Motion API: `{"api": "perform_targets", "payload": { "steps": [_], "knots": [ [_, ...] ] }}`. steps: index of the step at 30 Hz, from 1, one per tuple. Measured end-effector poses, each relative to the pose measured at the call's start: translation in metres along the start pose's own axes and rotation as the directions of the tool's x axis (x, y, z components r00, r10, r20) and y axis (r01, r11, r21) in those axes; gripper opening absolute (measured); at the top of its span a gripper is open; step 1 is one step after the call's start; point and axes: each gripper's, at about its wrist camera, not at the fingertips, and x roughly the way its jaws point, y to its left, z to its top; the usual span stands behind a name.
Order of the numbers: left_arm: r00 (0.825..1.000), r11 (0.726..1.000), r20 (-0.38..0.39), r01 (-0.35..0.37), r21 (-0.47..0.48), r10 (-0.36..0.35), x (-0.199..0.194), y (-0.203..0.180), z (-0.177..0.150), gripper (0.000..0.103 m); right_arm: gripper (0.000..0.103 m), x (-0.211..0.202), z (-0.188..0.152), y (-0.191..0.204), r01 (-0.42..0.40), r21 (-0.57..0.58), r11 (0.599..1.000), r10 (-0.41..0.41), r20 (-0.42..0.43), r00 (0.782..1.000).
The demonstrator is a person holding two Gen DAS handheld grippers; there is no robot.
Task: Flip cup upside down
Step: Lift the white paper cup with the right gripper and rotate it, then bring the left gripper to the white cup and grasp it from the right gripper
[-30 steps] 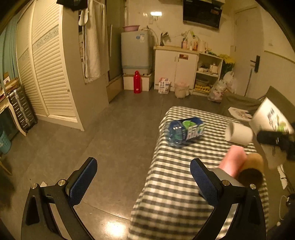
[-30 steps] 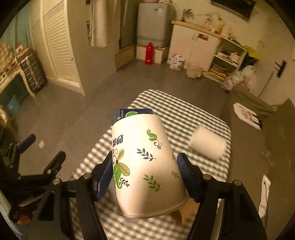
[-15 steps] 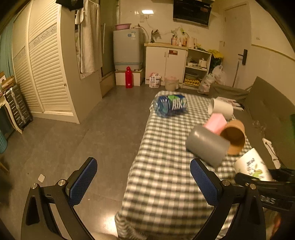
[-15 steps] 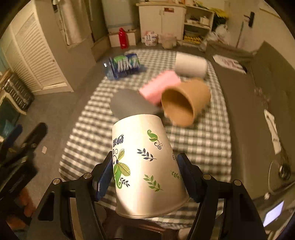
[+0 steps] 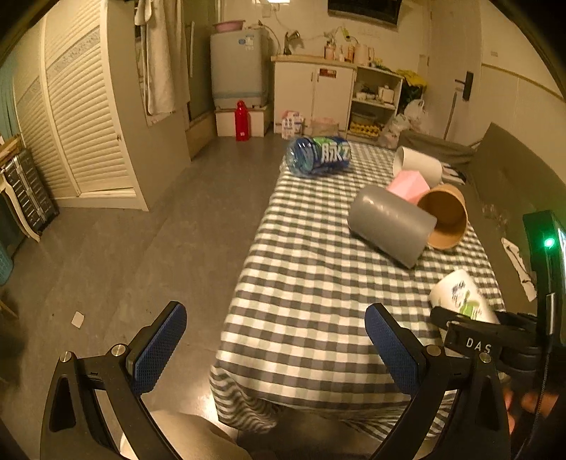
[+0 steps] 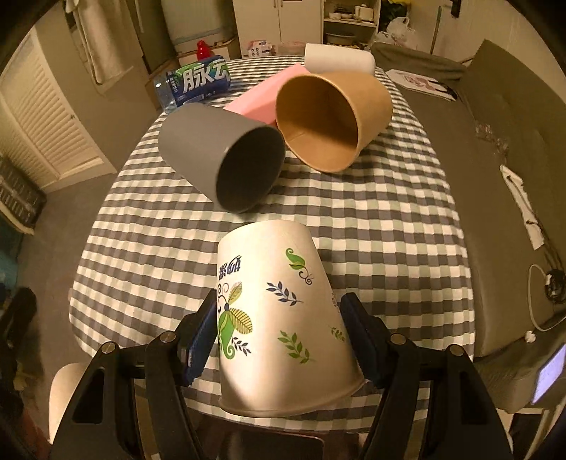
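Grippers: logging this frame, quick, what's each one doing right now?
Left claw: open, holding nothing.
Right claw: closed on the leaf-print paper cup, base pointing away over the checkered table.

Light: dim, warm yellow; white ceiling lamp [image 5: 277, 1] glows far.
Edges: fisheye bending, black corners.
Blur: leaf-printed white paper cup [image 5: 461, 295] smeared.

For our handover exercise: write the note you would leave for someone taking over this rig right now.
Right gripper: shut on the leaf-print paper cup, held above the near end of the checked table, base pointing away, rim toward the camera.
Left gripper: open, holding nothing, at the table's near left edge.
Done: cup picked up and turned.
Left: set it rim-down on bare cloth, short of the grey cup and brown cup lying on their sides, then release.
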Motion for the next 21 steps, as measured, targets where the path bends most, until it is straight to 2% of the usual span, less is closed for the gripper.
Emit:
{"api": "perform_targets", "payload": {
  "steps": [2, 4, 5, 9, 14, 17, 21],
  "knots": [
    [1.000, 1.000, -0.007, -0.005, 0.019, 0.005, 0.001, -0.007, 0.000, 0.103, 0.071, -0.001, 0.000, -0.007, -0.011, 0.013, 1.000, 0.011, -0.002, 1.000],
    [1.000, 0.999, -0.016, -0.001, 0.043, 0.002, 0.001, -0.016, 0.002, 0.103, 0.083, -0.010, 0.001, -0.016, -0.045, 0.034, 0.998, 0.044, 0.018, 0.999],
    [1.000, 0.999, -0.020, 0.002, 0.050, -0.001, 0.001, -0.020, 0.003, 0.103, 0.084, -0.015, 0.003, -0.020, -0.065, 0.038, 0.997, 0.064, 0.031, 0.997],
    [0.999, 0.998, -0.051, 0.018, 0.062, -0.015, 0.002, -0.041, 0.013, 0.103, 0.085, -0.045, 0.009, -0.045, -0.103, 0.053, 0.993, 0.098, 0.087, 0.991],
    [0.993, 0.994, -0.097, 0.079, 0.077, -0.072, 0.005, -0.079, 0.030, 0.103, 0.086, -0.076, 0.016, -0.088, -0.099, 0.096, 0.990, 0.087, 0.121, 0.989],
    [0.984, 0.988, -0.133, 0.130, 0.078, -0.119, 0.011, -0.106, 0.038, 0.103, 0.086, -0.084, 0.017, -0.113, -0.059, 0.117, 0.991, 0.042, 0.143, 0.989],
    [0.963, 0.982, -0.213, 0.181, 0.058, -0.165, 0.027, -0.136, 0.045, 0.103, 0.086, -0.079, 0.011, -0.144, -0.044, 0.169, 0.985, 0.021, 0.137, 0.990]
  ]
}}
